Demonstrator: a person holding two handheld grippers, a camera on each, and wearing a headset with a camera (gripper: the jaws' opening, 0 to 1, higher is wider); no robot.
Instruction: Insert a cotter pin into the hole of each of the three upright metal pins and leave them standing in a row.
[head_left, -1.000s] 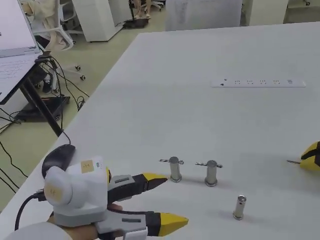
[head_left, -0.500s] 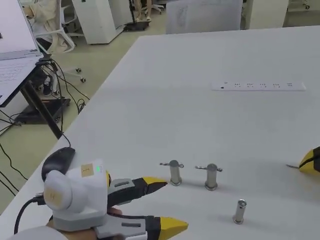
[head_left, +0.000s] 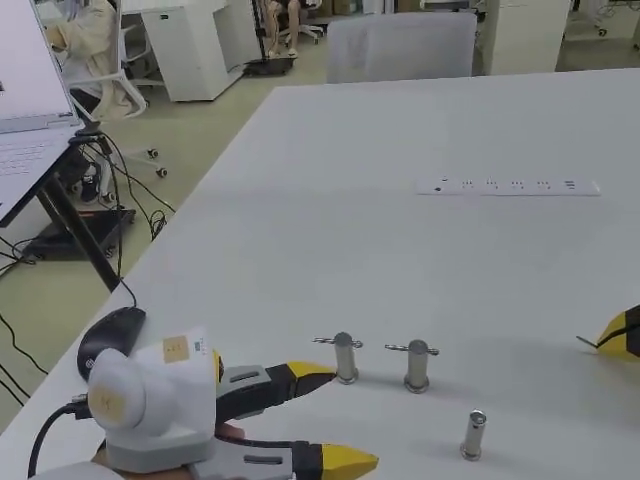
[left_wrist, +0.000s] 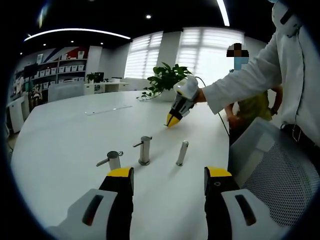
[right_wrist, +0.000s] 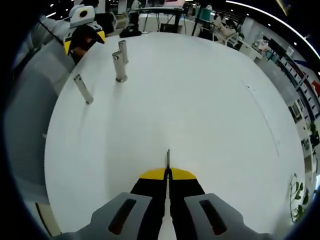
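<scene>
One cotter pin (right_wrist: 168, 158) juts lengthwise ahead of the right gripper (right_wrist: 168, 171) clamping it; left gripper (left_wrist: 169, 173) spread

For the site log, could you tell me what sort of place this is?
Probably an open-plan office or lab: a large white table with a power strip, a laptop alongside, and an office chair beyond.

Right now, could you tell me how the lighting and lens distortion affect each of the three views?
Head view: even light, only faint soft shadows by the three metal pins, all sharp. Left gripper view: fisheye bends the table; windows glare white. Right gripper view: table edge curves strongly; the cotter pin in the right gripper reads thin but clear.
</scene>
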